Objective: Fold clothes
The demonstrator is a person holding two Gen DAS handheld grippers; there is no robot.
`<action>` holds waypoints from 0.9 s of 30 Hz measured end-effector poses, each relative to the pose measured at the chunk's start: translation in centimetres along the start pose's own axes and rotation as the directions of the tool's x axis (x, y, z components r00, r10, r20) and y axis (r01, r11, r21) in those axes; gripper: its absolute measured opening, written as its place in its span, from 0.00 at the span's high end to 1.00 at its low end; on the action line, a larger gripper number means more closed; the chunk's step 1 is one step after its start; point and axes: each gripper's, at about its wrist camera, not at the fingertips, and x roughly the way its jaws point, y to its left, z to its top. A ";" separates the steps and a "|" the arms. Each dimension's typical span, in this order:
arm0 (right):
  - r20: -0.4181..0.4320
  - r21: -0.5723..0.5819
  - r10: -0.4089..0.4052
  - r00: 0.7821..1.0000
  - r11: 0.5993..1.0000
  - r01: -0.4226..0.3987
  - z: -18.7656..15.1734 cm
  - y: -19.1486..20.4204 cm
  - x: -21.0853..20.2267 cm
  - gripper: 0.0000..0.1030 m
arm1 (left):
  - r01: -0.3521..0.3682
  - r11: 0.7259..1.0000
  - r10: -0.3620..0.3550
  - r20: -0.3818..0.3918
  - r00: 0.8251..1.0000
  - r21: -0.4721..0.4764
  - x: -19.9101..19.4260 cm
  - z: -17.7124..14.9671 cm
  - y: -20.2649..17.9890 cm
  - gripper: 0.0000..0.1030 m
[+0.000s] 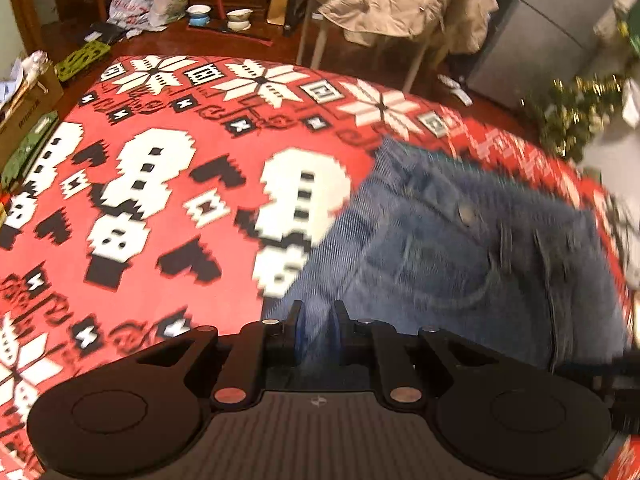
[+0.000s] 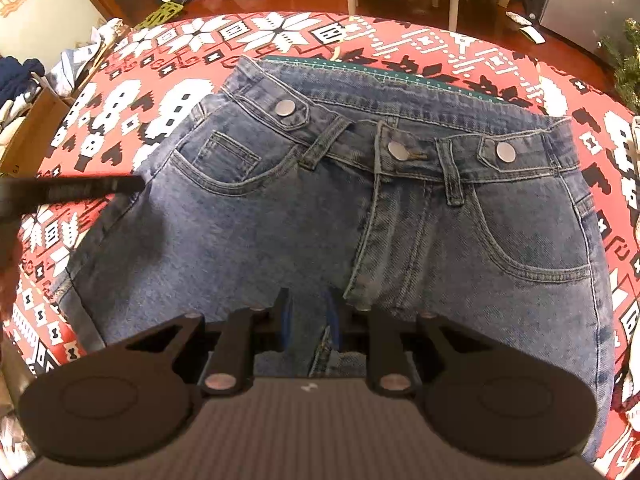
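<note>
Your left claw (image 1: 318, 326) sits at the bottom centre of the left wrist view, its jaws narrow with a strip of blue denim running up between the blue pads; motion blur keeps you from telling whether the pads press the cloth or merely flank it. The jeans (image 1: 452, 248) fill the lower right of that frame, smeared by blur, one metal button barely readable. The red patterned blanket (image 1: 168, 184) spreads across the left and centre, and its lower left corner is hidden behind the claw's black body.

In the right wrist view the jeans (image 2: 340, 208) lie front up across the middle of the frame, waistband toward the top, three metal buttons (image 2: 285, 108) plain to see. Your right claw (image 2: 306, 316) stands at the bottom centre with a narrow gap, denim and the foot of the fly seam between its fingers; whether they pinch it is hard to make out. The legs of the jeans are cut off below the claw's housing. A dark blurred bar, your left claw (image 2: 72, 190), enters from the left edge and touches the jeans' side. A green mat edge (image 2: 360, 68) peeps out above the waistband.
</note>
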 end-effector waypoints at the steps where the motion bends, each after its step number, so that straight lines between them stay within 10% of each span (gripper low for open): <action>1: -0.001 -0.003 0.000 1.000 1.000 0.000 0.0 0.0 -0.1 0.80 | 0.005 1.000 -0.005 0.000 1.000 -0.014 0.4 0.2 0.2 0.87; 27: 0.025 -0.128 0.055 0.998 0.990 -0.052 2.9 4.5 0.6 0.79 | -0.048 0.985 0.046 -0.017 0.999 -0.166 -3.5 -5.9 5.9 0.91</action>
